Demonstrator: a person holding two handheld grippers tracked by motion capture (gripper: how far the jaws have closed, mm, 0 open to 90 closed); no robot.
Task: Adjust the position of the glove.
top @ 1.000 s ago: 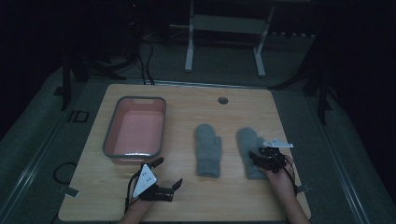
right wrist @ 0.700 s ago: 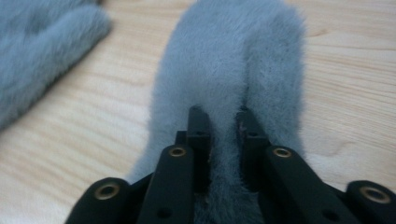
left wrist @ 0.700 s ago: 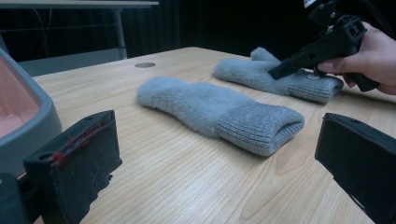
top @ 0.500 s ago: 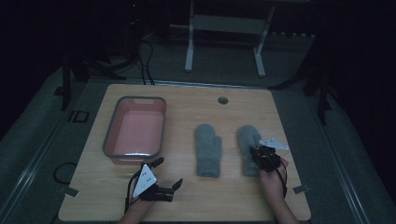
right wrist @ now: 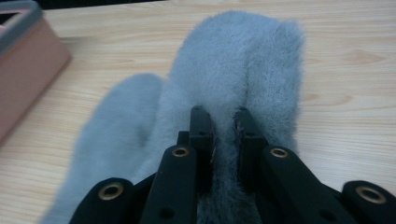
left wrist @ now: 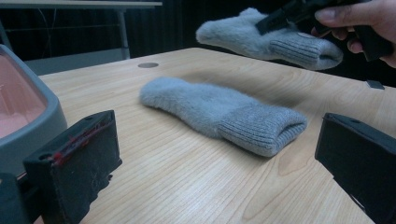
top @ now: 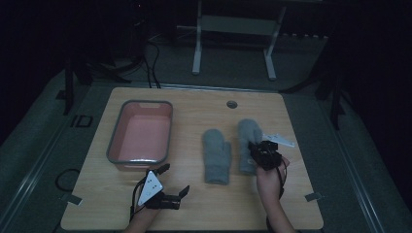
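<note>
A pink tub with a grey rim (top: 141, 135) is sitting on the left half of the wooden table (top: 194, 208) (a round hole (top: 231, 104) near the far edge). A white metal frame (top: 233, 36) is standing on the floor beyond.

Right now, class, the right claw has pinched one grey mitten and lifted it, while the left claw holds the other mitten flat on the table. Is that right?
Not quite. The left claw holds nothing: the left gripper view shows its jaws wide apart, short of the other mitten, which lies untouched on the table. The right claw has indeed pinched the lifted mitten.
</note>
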